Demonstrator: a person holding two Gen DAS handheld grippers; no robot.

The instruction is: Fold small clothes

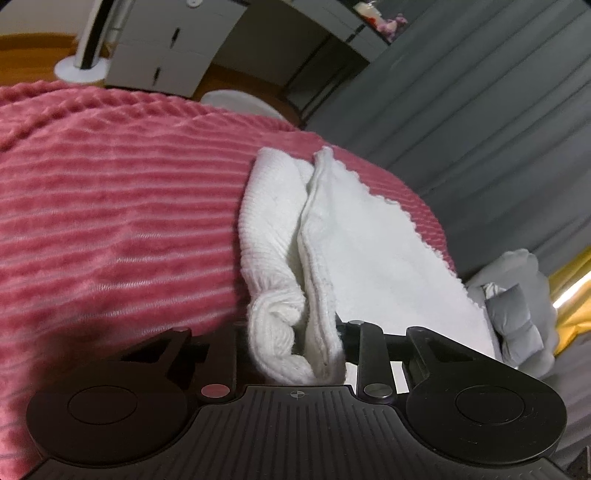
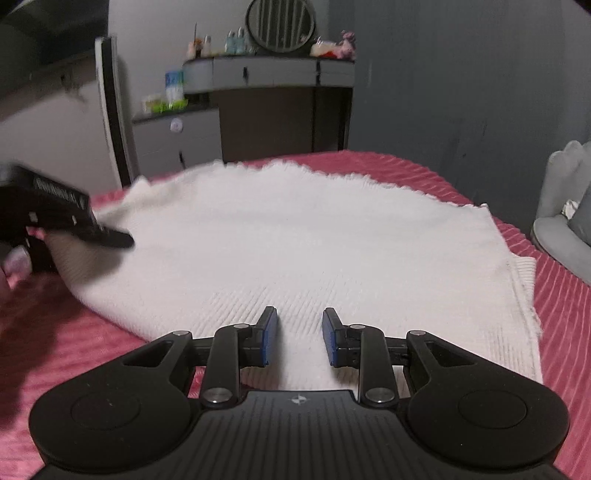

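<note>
Left wrist: left gripper (image 1: 299, 347) apparently pinching garment (image 1: 332, 236).

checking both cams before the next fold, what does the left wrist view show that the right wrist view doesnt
Only the left wrist view: the left gripper shut on a bunched edge of the white knitted garment, plus a white round stool.

Only the right wrist view: the right gripper open, its blue-padded fingers above the garment spread flat, and a round mirror on the dresser.

Both: the garment, the pink ribbed blanket, the grey dresser, a grey armchair.
</note>
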